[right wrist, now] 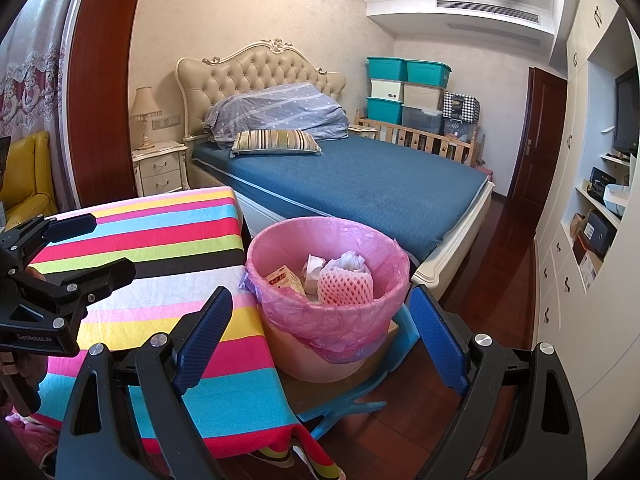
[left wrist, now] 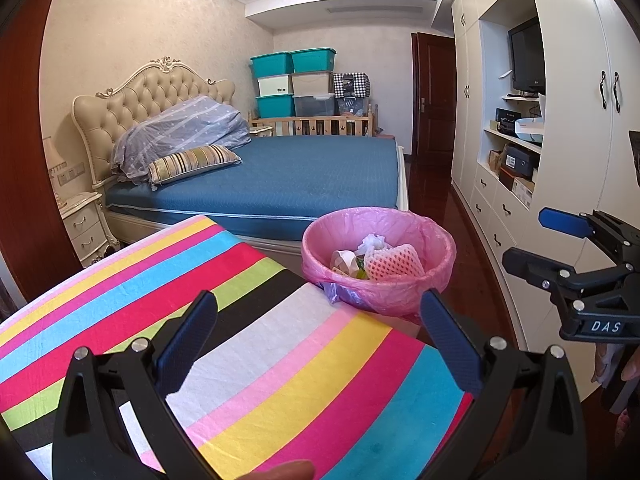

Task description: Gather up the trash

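Note:
A bin lined with a pink bag (left wrist: 400, 294) (right wrist: 320, 332) stands just past the right edge of the table with the striped cloth (left wrist: 260, 360) (right wrist: 160, 236). Inside lie a pink foam net (left wrist: 394, 266) (right wrist: 346, 286), crumpled white tissue (left wrist: 374, 242) (right wrist: 352, 260) and an orange carton (right wrist: 286, 280). My left gripper (left wrist: 319, 296) (right wrist: 100, 246) hovers over the table, open and empty, facing the bin. My right gripper (right wrist: 320, 292) (left wrist: 536, 240) is open and empty too, its fingers either side of the bin's near wall without touching it.
The bin rests on a blue plastic frame (right wrist: 344, 406) over the dark wooden floor (right wrist: 500, 280). Behind are a blue bed (left wrist: 288, 180), a nightstand (right wrist: 160, 168) and stacked storage boxes (left wrist: 296, 80). A white wardrobe wall (left wrist: 580, 160) runs along the right.

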Demonstrator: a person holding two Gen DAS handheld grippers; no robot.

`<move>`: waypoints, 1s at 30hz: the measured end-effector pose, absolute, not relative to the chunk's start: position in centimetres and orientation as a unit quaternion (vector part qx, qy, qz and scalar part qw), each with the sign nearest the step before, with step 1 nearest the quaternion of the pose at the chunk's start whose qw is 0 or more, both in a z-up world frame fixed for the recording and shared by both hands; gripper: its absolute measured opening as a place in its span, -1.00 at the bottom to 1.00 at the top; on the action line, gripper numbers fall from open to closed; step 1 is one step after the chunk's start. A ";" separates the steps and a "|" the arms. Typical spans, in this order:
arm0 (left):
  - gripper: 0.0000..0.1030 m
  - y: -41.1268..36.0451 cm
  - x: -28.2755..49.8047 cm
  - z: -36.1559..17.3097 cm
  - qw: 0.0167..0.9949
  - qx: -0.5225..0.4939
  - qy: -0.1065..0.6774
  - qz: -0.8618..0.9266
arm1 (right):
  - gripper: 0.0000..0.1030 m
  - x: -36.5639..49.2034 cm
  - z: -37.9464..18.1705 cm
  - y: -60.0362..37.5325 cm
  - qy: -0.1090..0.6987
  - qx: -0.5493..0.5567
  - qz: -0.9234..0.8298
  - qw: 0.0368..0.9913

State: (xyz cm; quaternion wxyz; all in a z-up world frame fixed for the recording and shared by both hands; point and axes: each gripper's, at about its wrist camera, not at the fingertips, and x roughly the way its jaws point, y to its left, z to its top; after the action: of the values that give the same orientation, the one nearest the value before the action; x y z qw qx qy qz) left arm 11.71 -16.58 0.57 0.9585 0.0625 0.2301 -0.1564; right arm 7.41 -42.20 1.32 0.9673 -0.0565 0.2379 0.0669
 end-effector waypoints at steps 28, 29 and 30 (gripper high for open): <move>0.91 -16.9 11.4 0.7 0.959 0.063 0.227 -0.161 | 0.65 7.4 1.3 -42.3 0.237 -0.054 0.067 0.968; 0.91 -16.9 11.4 0.7 0.959 0.063 0.226 -0.160 | 0.65 7.4 1.3 -42.3 0.237 -0.054 0.067 0.968; 0.91 -16.9 11.4 0.6 0.959 0.064 0.226 -0.160 | 0.65 7.4 1.3 -42.3 0.238 -0.053 0.067 0.968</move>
State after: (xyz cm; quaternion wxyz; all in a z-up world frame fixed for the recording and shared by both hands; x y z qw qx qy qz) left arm 11.36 -16.92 0.62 0.9588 0.0638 0.2255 -0.1604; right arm 7.39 -42.31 1.31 0.9676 -0.0532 0.2376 0.0672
